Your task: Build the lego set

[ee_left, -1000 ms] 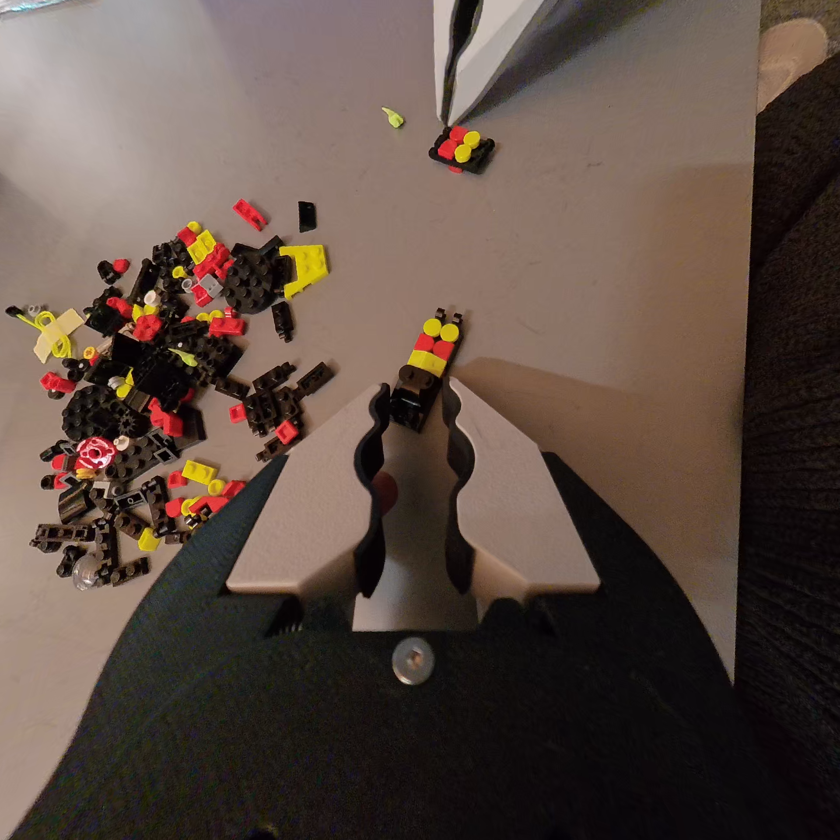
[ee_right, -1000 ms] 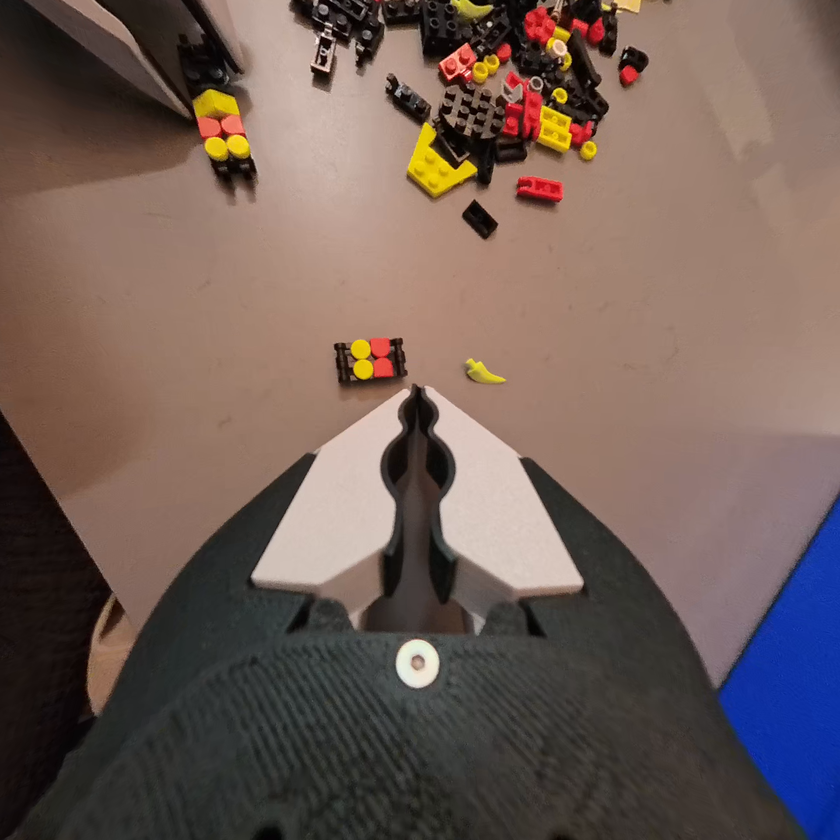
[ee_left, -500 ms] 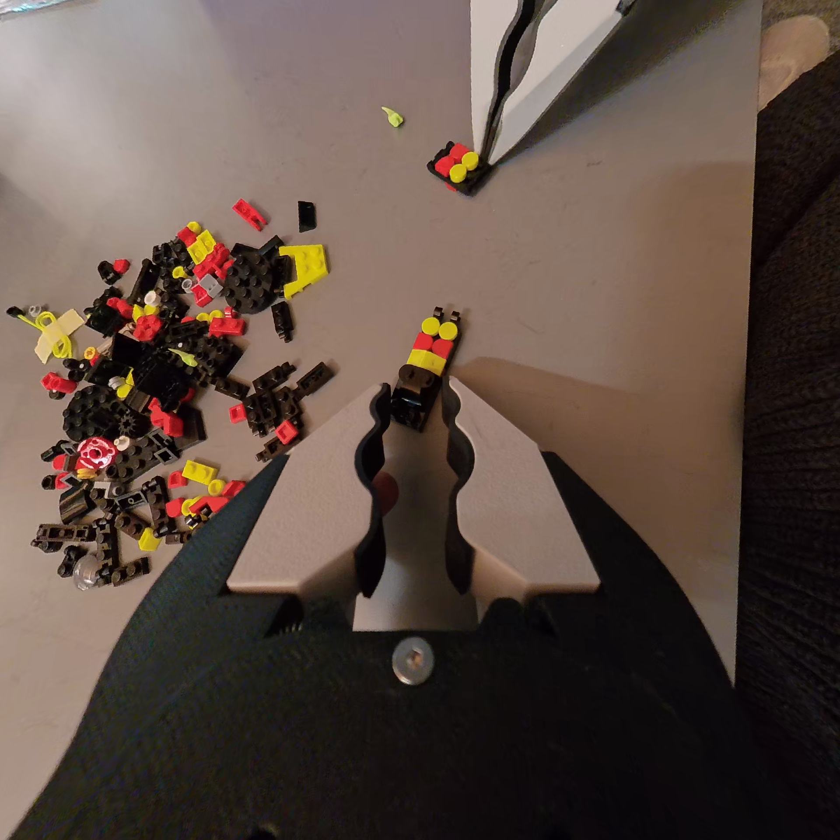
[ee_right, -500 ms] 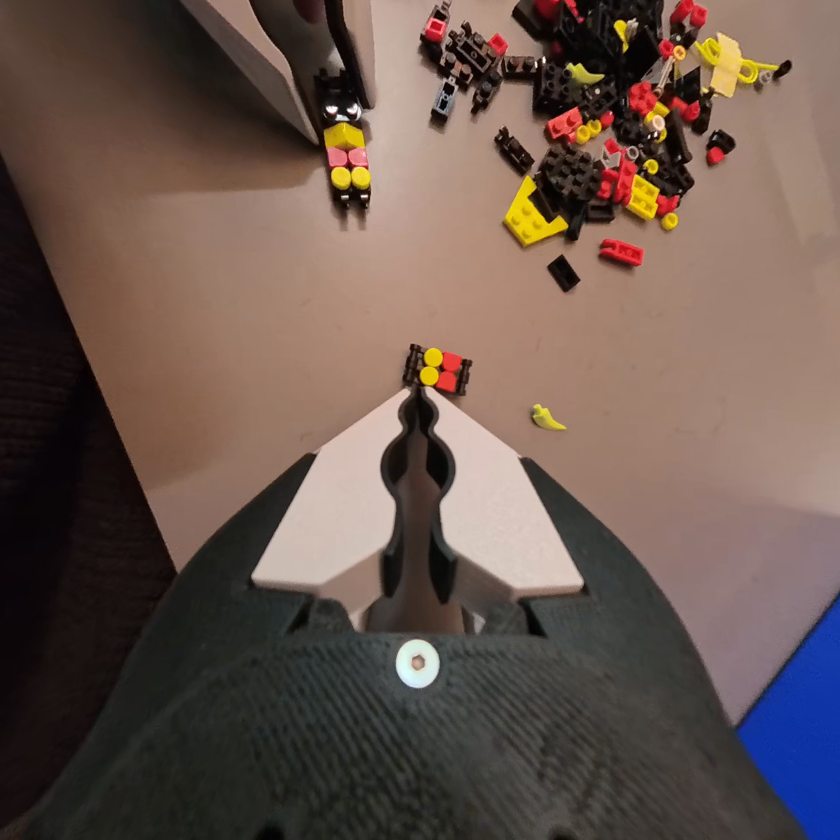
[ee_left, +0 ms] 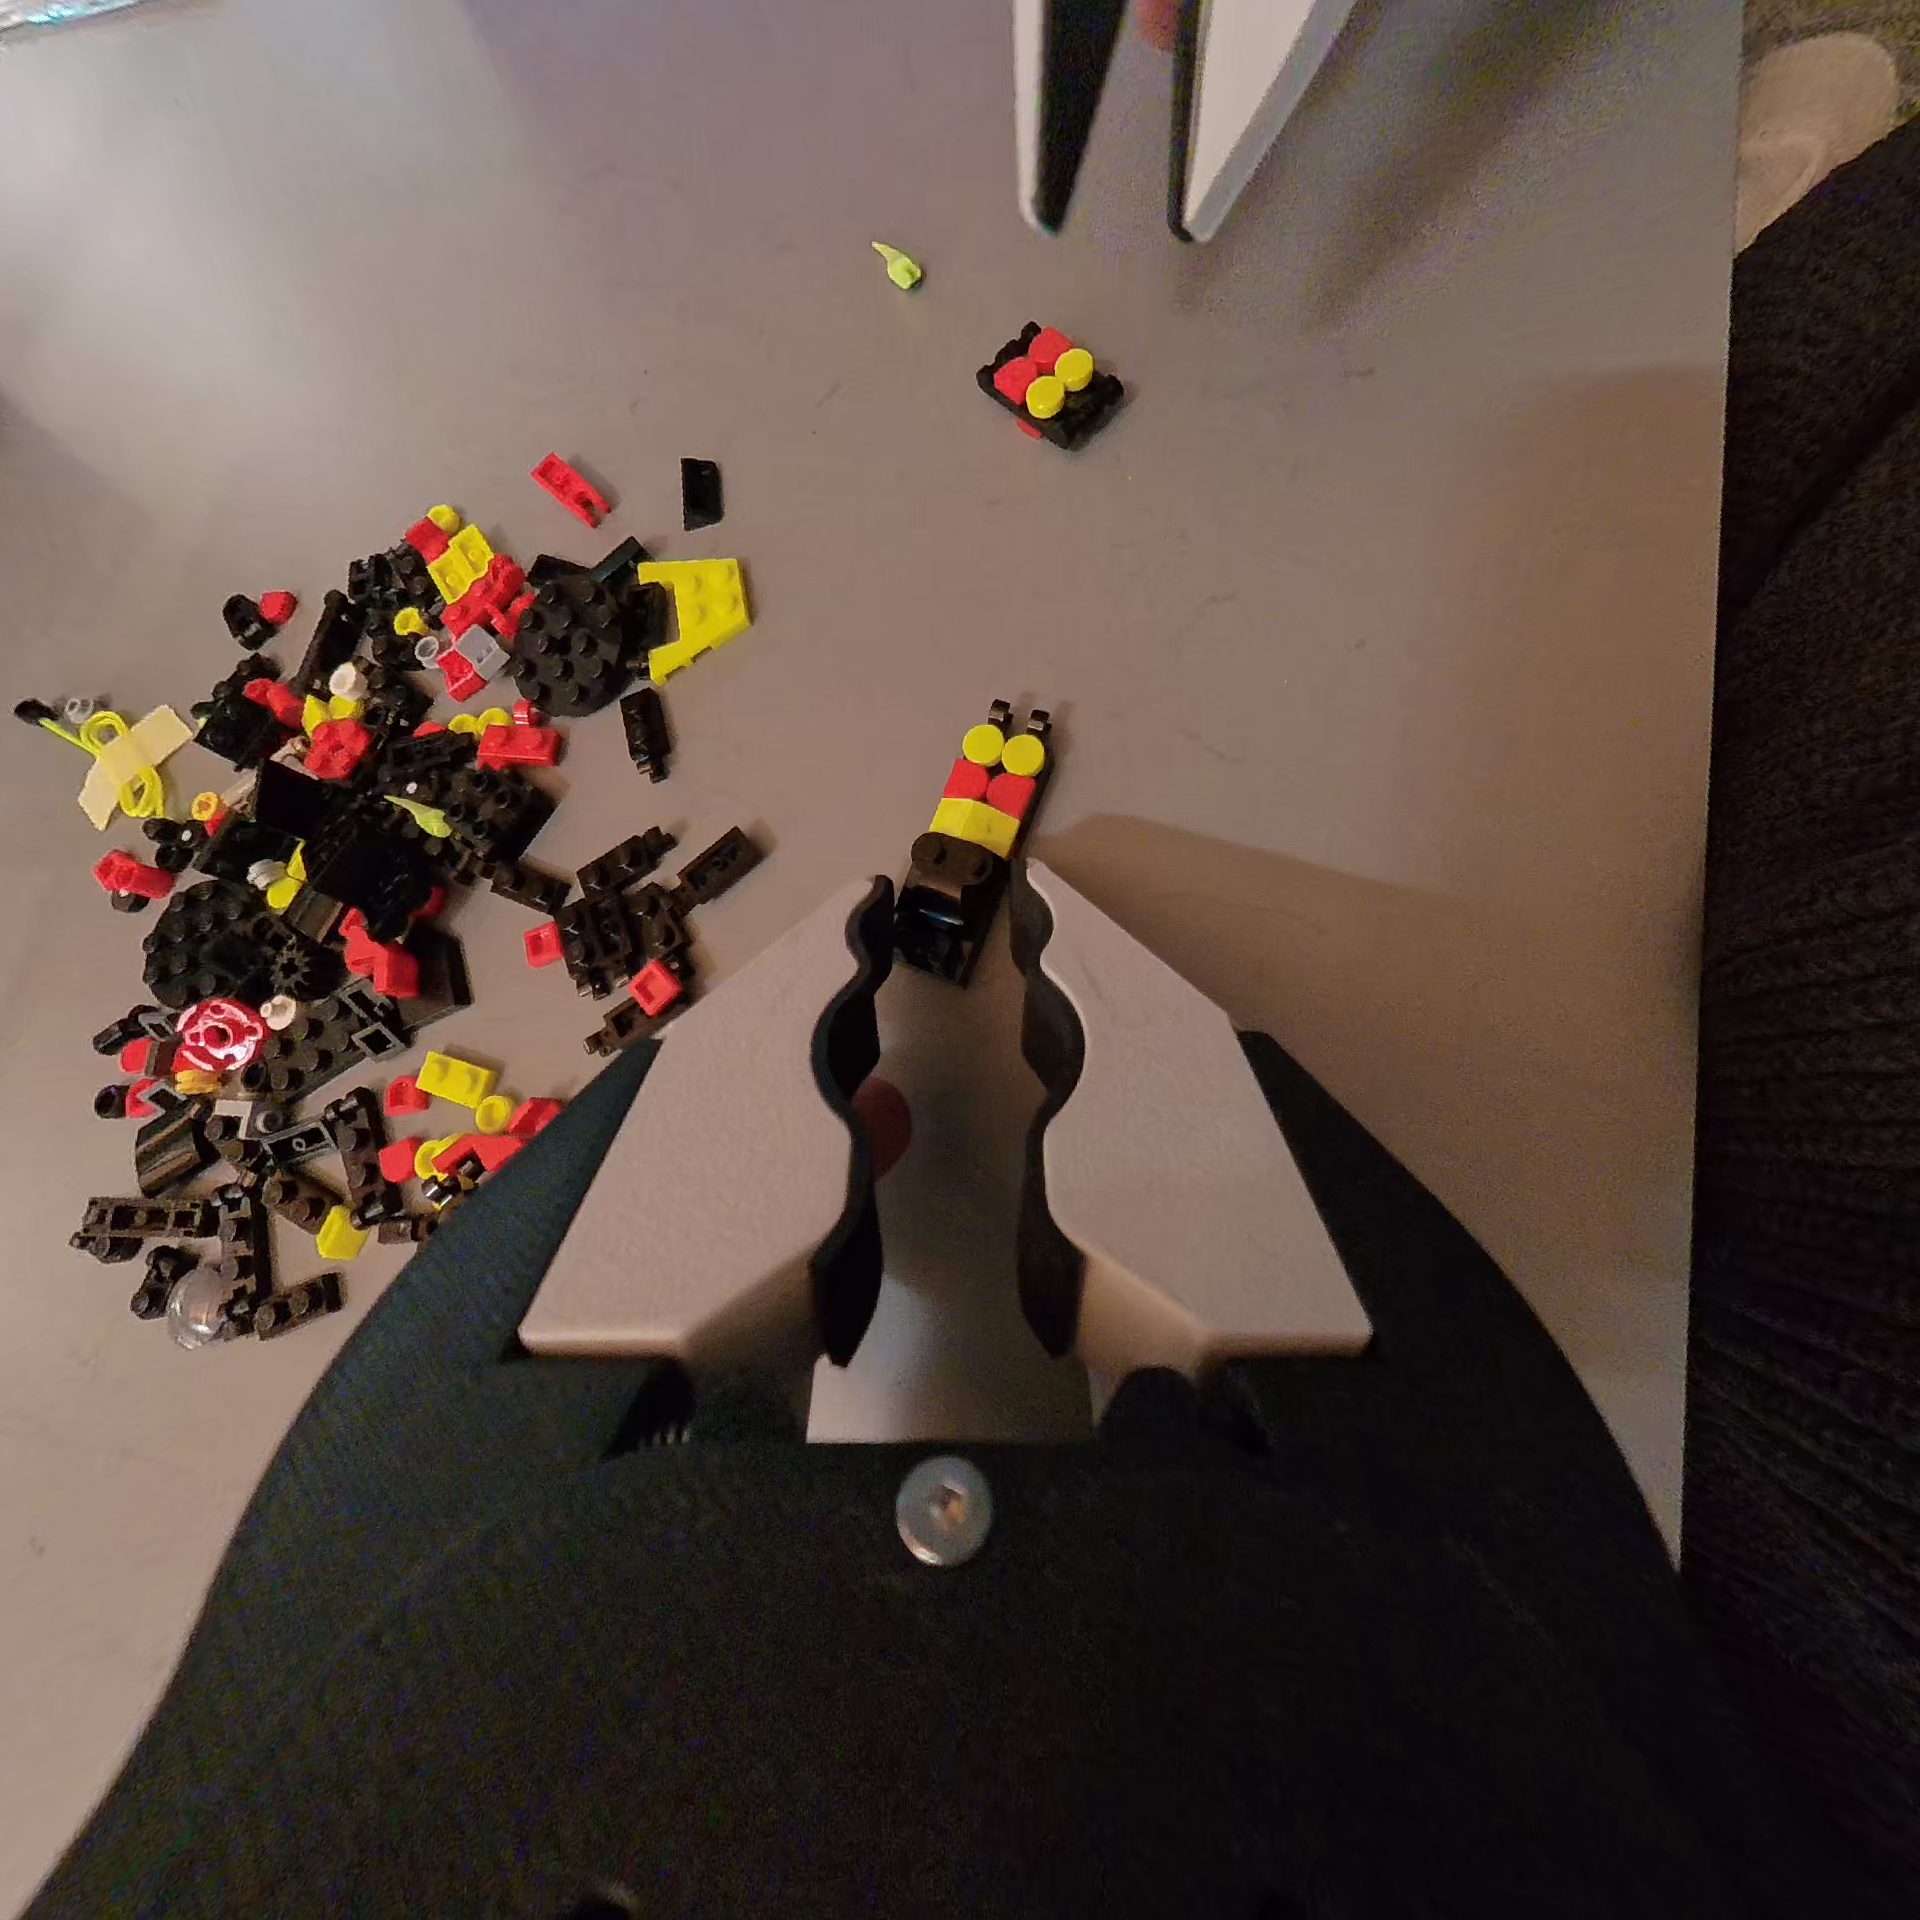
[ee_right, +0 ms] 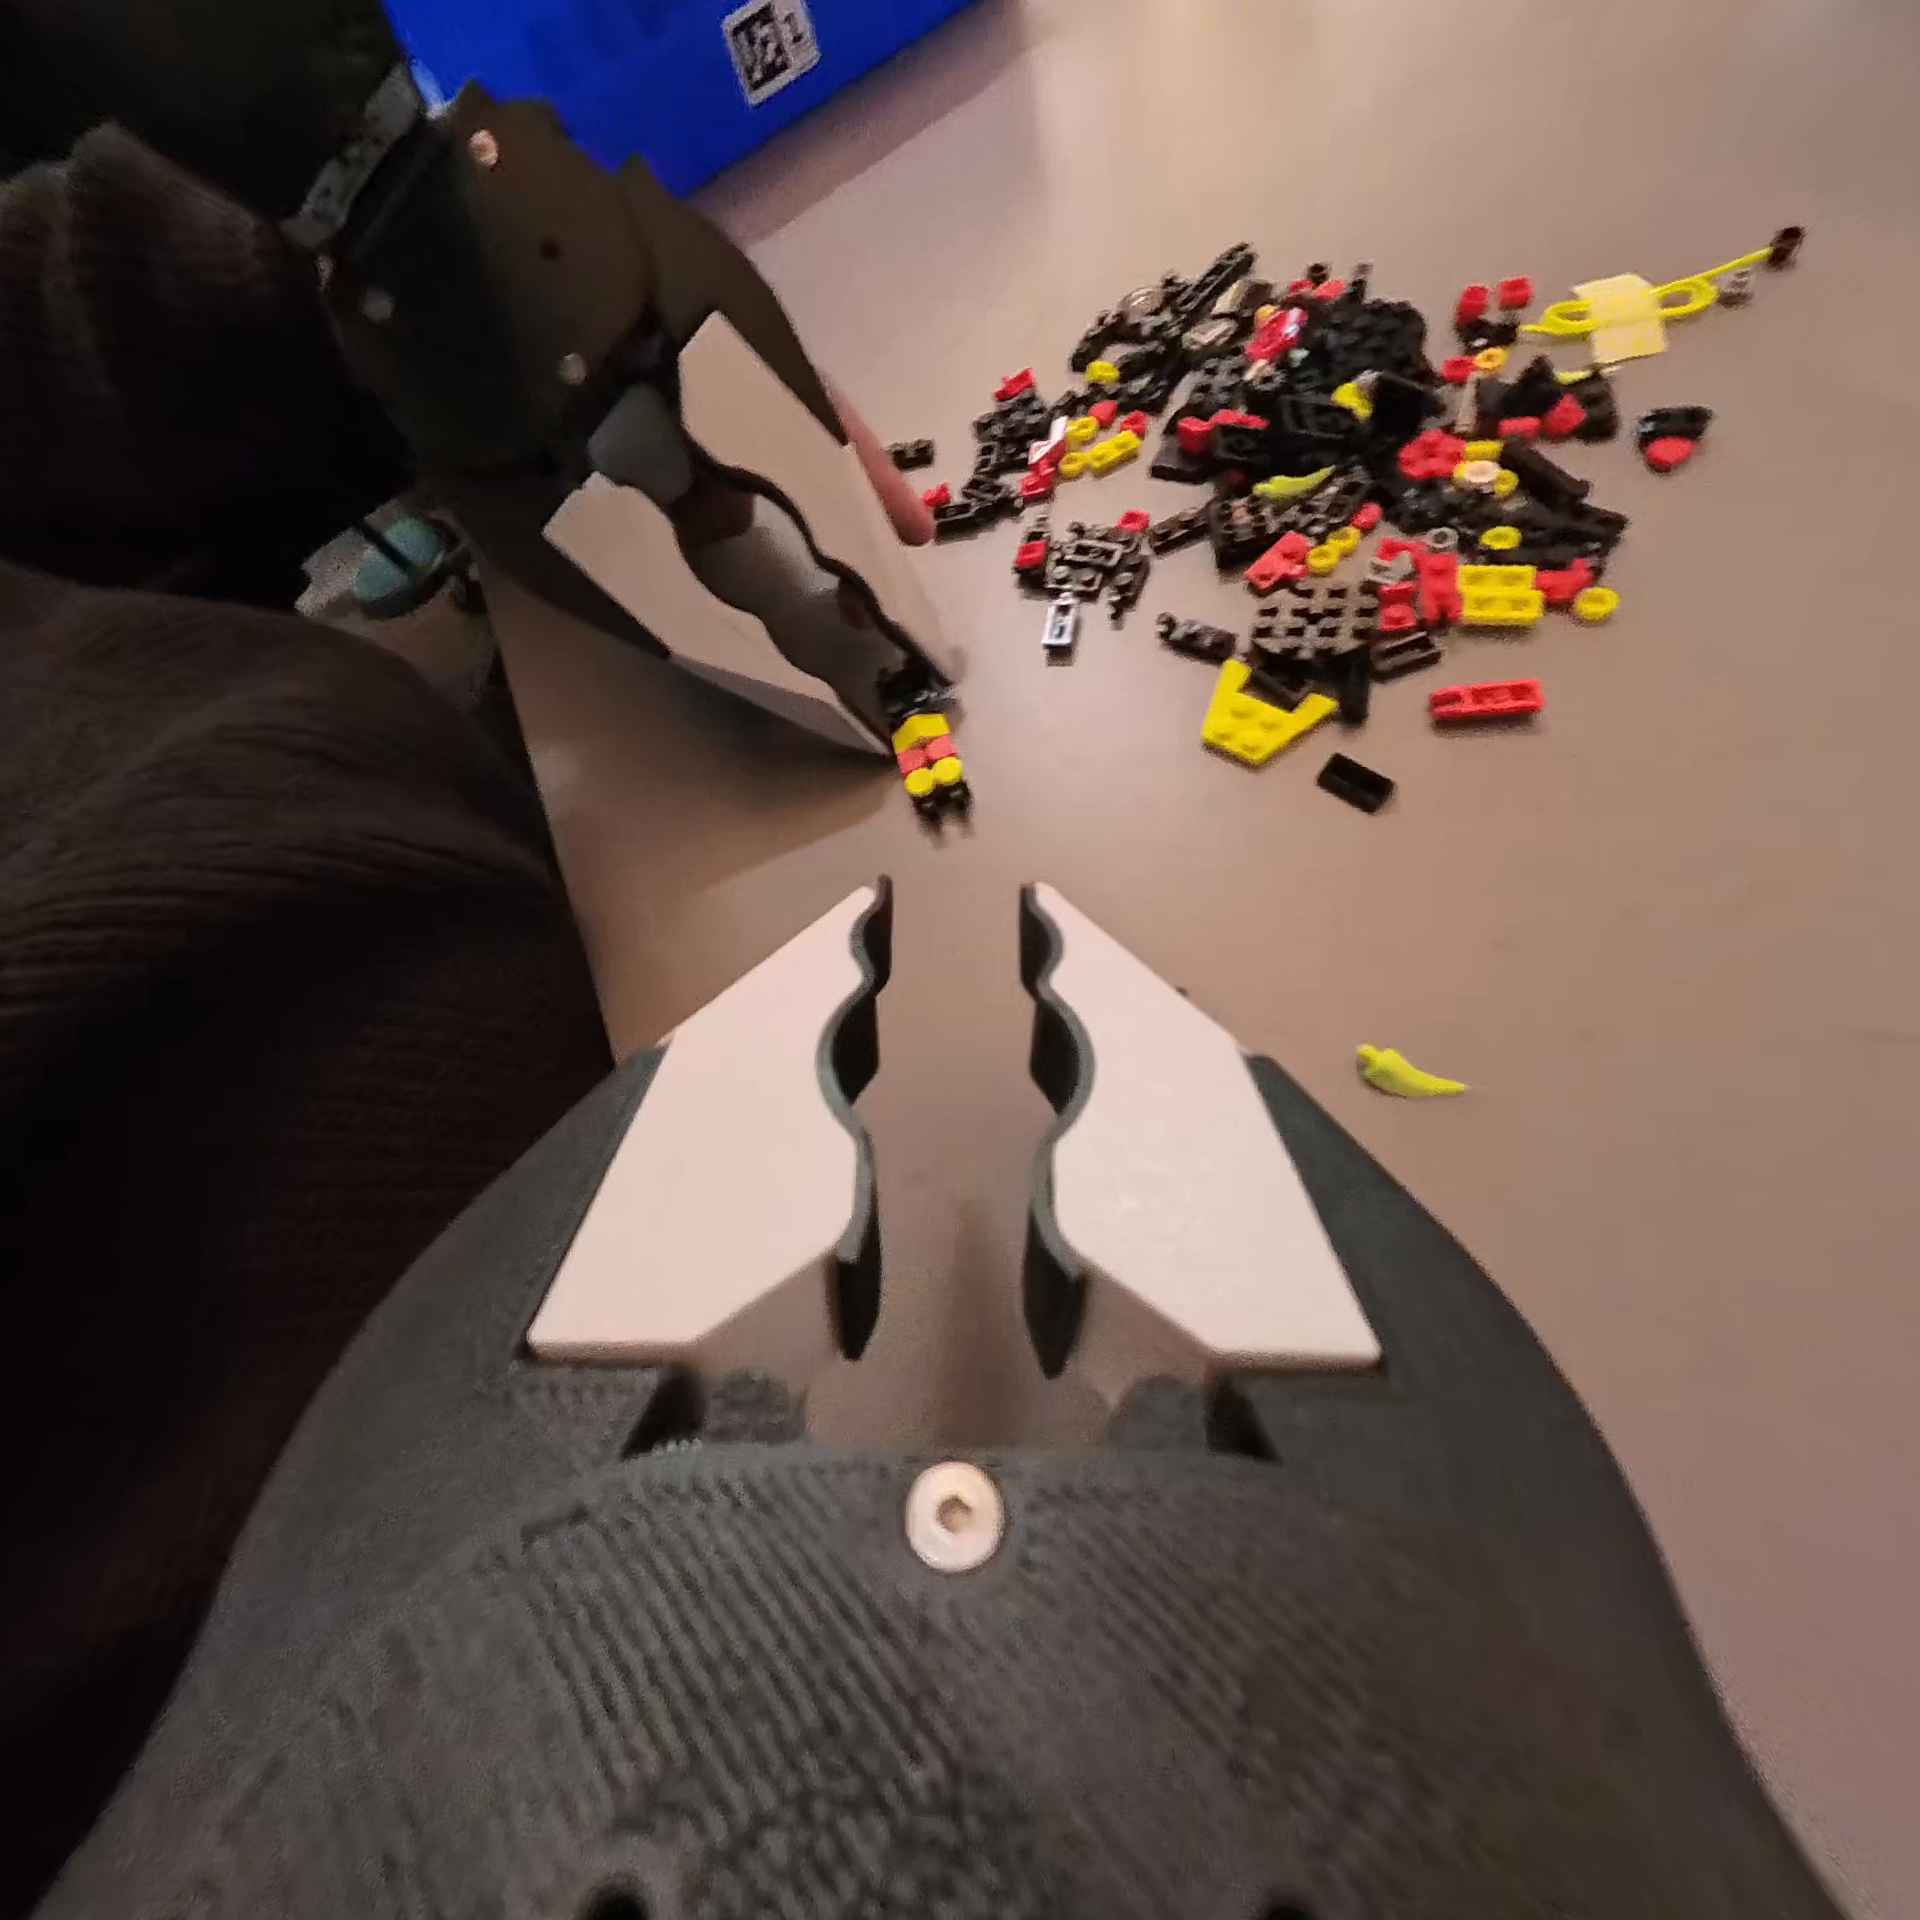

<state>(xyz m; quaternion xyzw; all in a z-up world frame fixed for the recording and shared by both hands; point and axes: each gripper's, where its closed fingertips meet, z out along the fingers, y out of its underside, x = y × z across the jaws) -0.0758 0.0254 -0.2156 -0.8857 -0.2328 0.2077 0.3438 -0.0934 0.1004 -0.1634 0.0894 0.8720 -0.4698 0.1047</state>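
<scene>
My left gripper (ee_left: 948, 896) is shut on the black end of a long black, yellow and red assembly (ee_left: 987, 790) that lies on the grey table (ee_left: 1351, 623). It also shows in the right wrist view (ee_right: 930, 753), held by the left gripper (ee_right: 914, 675). A small black plate with red and yellow studs (ee_left: 1049, 384) lies alone farther off. My right gripper (ee_left: 1117, 223) hangs open above and beyond it, touching nothing. In its own view the right gripper (ee_right: 954, 894) is open and empty, and the small plate is hidden.
A pile of loose black, red and yellow pieces (ee_left: 343, 862) lies to the left, also in the right wrist view (ee_right: 1351, 468). A lime claw piece (ee_right: 1408, 1081) lies alone. The table edge and dark fabric (ee_left: 1818, 935) are close on the right. A blue bin (ee_right: 675, 62) stands behind. The tips of one gripper are about 10 cm away from the tips of the other.
My right gripper has opened and drawn up and back from the small studded plate, which stays on the table, turned a little. My left gripper has not moved.
</scene>
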